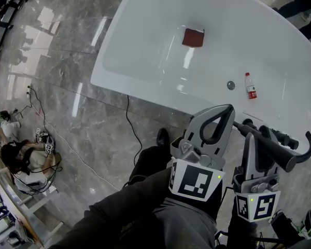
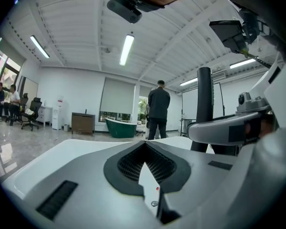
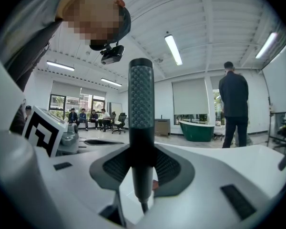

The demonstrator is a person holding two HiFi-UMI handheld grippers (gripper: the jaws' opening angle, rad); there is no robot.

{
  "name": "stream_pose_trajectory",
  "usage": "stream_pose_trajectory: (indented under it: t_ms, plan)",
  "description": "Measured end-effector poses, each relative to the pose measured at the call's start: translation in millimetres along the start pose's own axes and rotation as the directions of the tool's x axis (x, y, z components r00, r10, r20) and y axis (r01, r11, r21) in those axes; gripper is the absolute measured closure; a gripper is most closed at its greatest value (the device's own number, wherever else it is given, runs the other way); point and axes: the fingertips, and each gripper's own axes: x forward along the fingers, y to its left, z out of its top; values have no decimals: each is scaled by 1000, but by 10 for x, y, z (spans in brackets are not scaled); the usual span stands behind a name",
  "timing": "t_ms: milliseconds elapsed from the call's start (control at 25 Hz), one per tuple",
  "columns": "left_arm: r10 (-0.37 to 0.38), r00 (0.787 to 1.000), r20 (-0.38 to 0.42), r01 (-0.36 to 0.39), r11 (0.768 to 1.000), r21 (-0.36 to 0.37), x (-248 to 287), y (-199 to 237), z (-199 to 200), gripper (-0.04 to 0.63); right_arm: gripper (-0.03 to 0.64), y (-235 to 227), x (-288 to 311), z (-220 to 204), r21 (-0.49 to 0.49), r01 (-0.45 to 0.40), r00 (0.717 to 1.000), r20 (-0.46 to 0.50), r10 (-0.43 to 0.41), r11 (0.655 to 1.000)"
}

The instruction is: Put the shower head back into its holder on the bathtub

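1. Right gripper (image 1: 250,139), lower right of head view: jaws clamped on the dark shower head (image 1: 274,152), which lies crosswise just off the white bathtub (image 1: 145,35) rim.
2. Right gripper view: textured shower head (image 3: 141,99) handle stands upright between the right gripper (image 3: 142,151) pads.
3. Left gripper (image 1: 225,109), lower centre: jaws closed tip to tip, nothing between them; same in the left gripper view (image 2: 144,144).
4. Bathtub fills the upper right; red-brown block (image 1: 193,37) inside, bottle (image 1: 250,86) on the near rim.

A bottle (image 1: 251,85) lies on the bathtub (image 1: 140,40) beside a round fitting (image 1: 230,85).
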Motion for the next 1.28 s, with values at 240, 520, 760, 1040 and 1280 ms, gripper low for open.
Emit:
stream_pose_trajectory:
  t_ms: [240, 520, 760, 1040, 1280]
  plan:
    - [-1, 1000, 2, 1, 1000, -2, -9, 1, -131, 592, 479, 2, 20, -148, -4, 3, 1000, -4, -3, 1000]
    - [-4, 1000, -6, 4, 1000, -9, -25, -10, -265, 592, 479, 9, 26, -299, -1, 7, 1000, -11, -7, 1000]
    - [-3, 1000, -9, 3, 1000, -6, 1, 28, -385, 592, 479, -15, 73, -450, 3, 15, 1000, -16, -15, 1000]
    - [0, 1000, -16, 0, 1000, -10, 51, 45, -539, 592, 479, -78, 114, -622, 7, 25, 1000, -15, -25, 1000]
    - [5, 1000, -27, -5, 1000, -15, 98, 58, -655, 592, 479, -107, 156, -756, 11, 21, 999, -30, -21, 1000]
